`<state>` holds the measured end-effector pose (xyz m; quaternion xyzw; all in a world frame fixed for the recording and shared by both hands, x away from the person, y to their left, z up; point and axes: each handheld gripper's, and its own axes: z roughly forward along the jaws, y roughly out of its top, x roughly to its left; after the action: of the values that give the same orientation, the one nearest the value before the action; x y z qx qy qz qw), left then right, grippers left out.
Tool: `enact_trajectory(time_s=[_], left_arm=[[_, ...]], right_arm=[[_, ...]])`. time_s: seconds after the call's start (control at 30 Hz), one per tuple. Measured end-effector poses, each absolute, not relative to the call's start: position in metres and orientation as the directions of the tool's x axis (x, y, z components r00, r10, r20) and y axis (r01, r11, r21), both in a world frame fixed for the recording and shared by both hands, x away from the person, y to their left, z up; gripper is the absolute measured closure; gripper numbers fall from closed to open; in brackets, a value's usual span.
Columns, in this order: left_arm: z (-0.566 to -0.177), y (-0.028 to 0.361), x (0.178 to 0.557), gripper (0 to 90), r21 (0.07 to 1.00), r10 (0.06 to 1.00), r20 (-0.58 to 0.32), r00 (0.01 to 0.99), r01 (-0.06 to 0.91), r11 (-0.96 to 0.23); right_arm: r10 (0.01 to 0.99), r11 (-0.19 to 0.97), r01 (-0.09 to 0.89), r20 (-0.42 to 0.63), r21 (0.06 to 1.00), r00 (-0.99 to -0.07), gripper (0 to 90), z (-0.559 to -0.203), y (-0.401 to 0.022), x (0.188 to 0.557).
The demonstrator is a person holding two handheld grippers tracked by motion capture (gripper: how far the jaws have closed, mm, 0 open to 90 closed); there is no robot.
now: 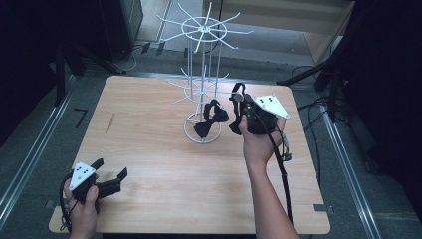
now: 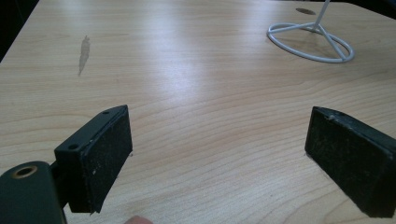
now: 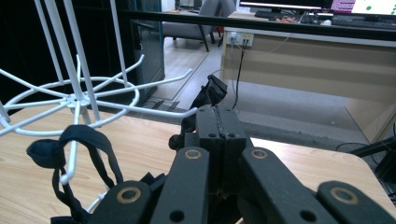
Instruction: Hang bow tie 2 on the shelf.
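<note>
**A:** Where does the right gripper point(image 1: 239, 107) stand?

**B:** It is raised over the far right part of the table point(image 1: 149, 199), just beside the white wire rack point(image 1: 204, 79). In the right gripper view its jaws are pressed together, and a piece of black cloth point(image 3: 210, 93) sticks out past their tips. That looks like a bow tie strap pinched between them, though how much of it is caught cannot be told.

**A:** And the bow ties themselves?

**B:** One black bow tie point(image 1: 211, 119) hangs from a lower arm of the rack, above the rack's round base. In the right gripper view its dark strap point(image 3: 70, 140) loops over a white hook on the left. A second black bow tie point(image 1: 235, 117) dangles at the right gripper, beside the person's hand point(image 1: 259, 144).

**A:** What about the left gripper point(image 1: 112, 174)?

**B:** It sits low at the near left corner of the table, well apart from the rack. Its jaws are spread wide, with bare wood between the two pads point(image 2: 107, 158). The rack's base ring point(image 2: 310, 42) shows far ahead of it.
</note>
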<state>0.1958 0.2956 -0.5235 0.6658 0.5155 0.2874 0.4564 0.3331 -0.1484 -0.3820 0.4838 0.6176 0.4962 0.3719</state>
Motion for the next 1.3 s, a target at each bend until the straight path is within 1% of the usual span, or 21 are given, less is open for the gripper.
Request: enact_trajectory(time_s=[0.8, 1.3], left_arm=[[-0.524, 0.296, 0.196, 8.2, 0.905, 0.948, -0.089, 0.305, 0.423, -0.051], [-0.524, 0.296, 0.196, 8.2, 0.905, 0.948, -0.09, 0.305, 0.423, -0.05]], right_arm=[[0.957, 0.054, 0.208, 0.009, 0.977, -0.291, 90.0, -0.378, -0.131, 0.33], [0.939, 0.078, 0.206, -0.002, 0.976, -0.344, 90.0, -0.379, -0.117, 0.331]])
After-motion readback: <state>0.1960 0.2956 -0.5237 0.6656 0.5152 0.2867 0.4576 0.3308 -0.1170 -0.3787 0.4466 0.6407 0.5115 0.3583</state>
